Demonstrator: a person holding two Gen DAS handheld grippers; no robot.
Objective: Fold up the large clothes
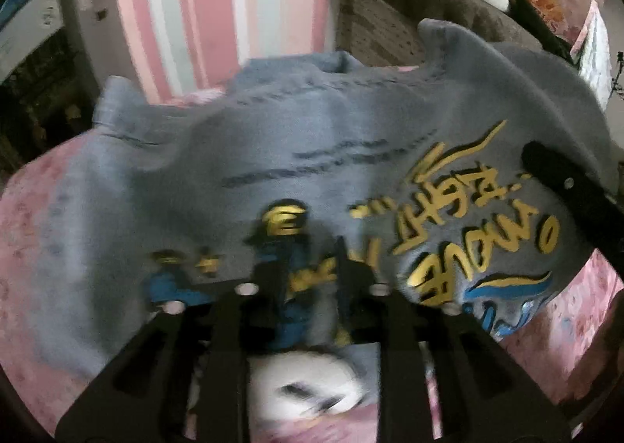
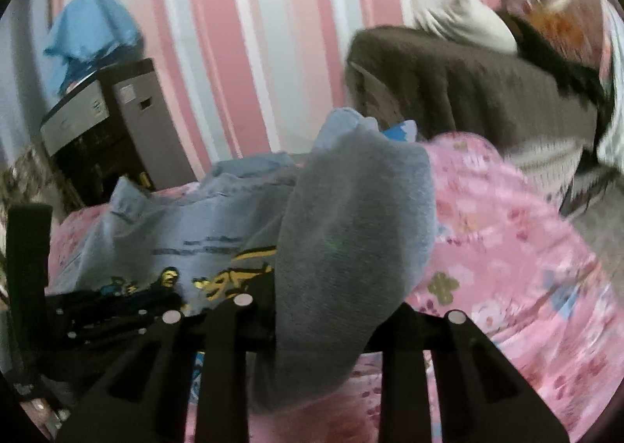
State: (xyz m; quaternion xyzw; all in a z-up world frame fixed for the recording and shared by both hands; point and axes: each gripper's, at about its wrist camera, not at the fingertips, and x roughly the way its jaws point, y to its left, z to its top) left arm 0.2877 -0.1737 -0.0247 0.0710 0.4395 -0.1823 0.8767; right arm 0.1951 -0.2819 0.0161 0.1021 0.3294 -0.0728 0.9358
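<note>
A grey sweatshirt (image 1: 241, 154) with yellow lettering lies spread on the pink floral bed (image 2: 518, 248). The left gripper (image 1: 308, 271) pinches its printed front. The right gripper (image 2: 323, 310) clamps a raised fold of it.

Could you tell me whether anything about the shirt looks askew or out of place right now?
Yes. The grey-blue printed shirt lies rumpled on the pink floral bedsheet, not flat. One side is bunched into a thick ridge in the right gripper, and the left gripper pinches the printed front.
</note>
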